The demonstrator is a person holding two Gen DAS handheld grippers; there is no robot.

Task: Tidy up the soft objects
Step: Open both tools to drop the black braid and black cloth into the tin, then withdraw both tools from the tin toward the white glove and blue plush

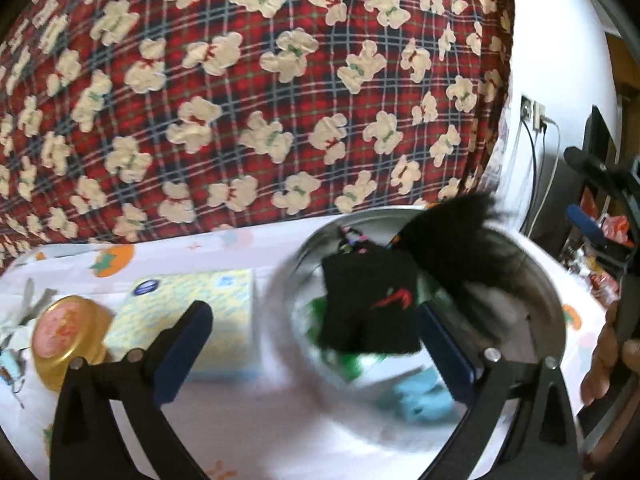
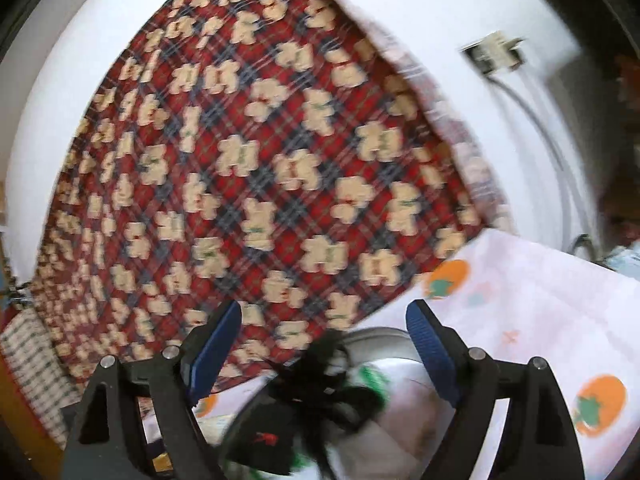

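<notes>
A black sock with a red logo [image 1: 372, 308] lies loosely over the steel bowl [image 1: 556, 292], between the fingers of my left gripper [image 1: 312, 312]. The jaws stand wide open and the pads do not press on it. Behind the sock a black furry piece [image 1: 460, 240] hangs over the bowl's far rim. Green [image 1: 320, 316] and light blue [image 1: 420, 400] soft items lie inside. In the right wrist view my right gripper [image 2: 324, 320] is open above the bowl [image 2: 380, 336] with nothing between its pads. The furry piece [image 2: 320, 368] and the sock [image 2: 264, 436] are below it.
A red plaid bear-print blanket [image 1: 240, 100] rises behind the bowl. A yellow tissue pack [image 1: 208, 308] and a gold-lidded tin [image 1: 68, 336] lie at the left on the white persimmon-print cloth [image 1: 280, 420]. A hand [image 1: 608, 352], wall socket and cables [image 1: 536, 116] are at the right.
</notes>
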